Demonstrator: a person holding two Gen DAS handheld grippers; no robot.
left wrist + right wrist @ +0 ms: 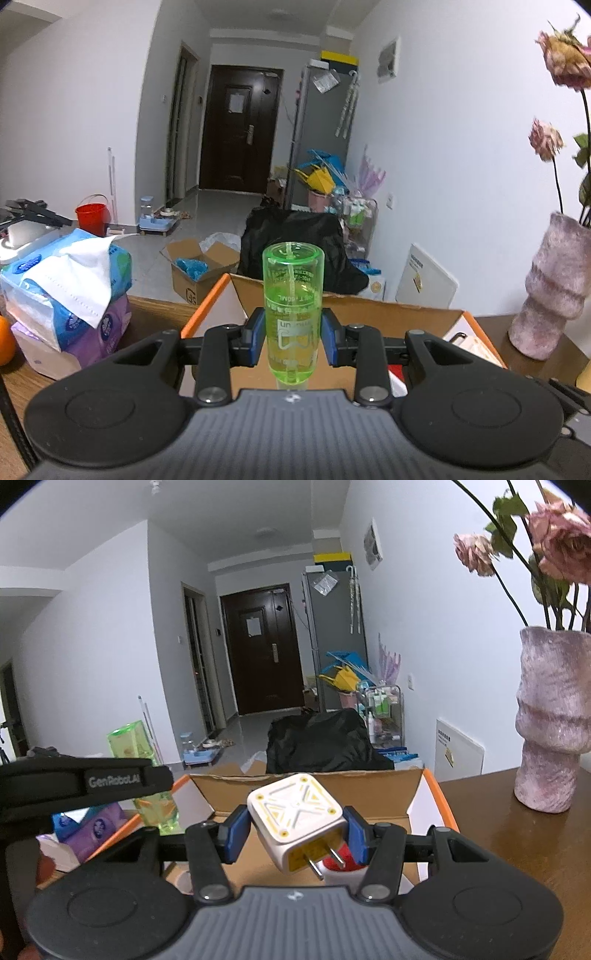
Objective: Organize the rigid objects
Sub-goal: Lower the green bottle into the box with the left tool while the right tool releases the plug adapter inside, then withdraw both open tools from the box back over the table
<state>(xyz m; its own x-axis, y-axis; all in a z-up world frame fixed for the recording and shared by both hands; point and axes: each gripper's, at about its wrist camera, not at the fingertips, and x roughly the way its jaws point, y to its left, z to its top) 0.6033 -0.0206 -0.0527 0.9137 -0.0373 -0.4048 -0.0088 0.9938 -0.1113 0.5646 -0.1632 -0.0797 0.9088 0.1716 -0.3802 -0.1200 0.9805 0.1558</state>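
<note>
At the bottom centre of the left wrist view, the left gripper (293, 338) is seen clamped on a green bottle (293, 302), whose body is pressed between the blue pads (258, 334) with its cap end turned toward the camera and its flat base pointing up and away. At the bottom centre of the right wrist view, the right gripper (293, 834) is closed on a white plug adapter (297, 818), held tilted so that its two metal prongs slant down toward the lower right. Both pieces are carried above the open cardboard box (399, 308), which fills the middle of each frame and rests on a brown wooden table (517, 849); something red and white is partly visible on the box floor under the adapter, though what it is cannot be told. The task is judged to be midway: two rigid objects have been picked up but neither has yet been set down, so lowering and releasing into the box remain. Both grippers are pointed forward and slightly downward over the box's near edge, side by side. Farther left, tissue packs (70, 291) are stacked beside the box; at the far right a pink vase (550, 716) with dried roses stands on the table.
</note>
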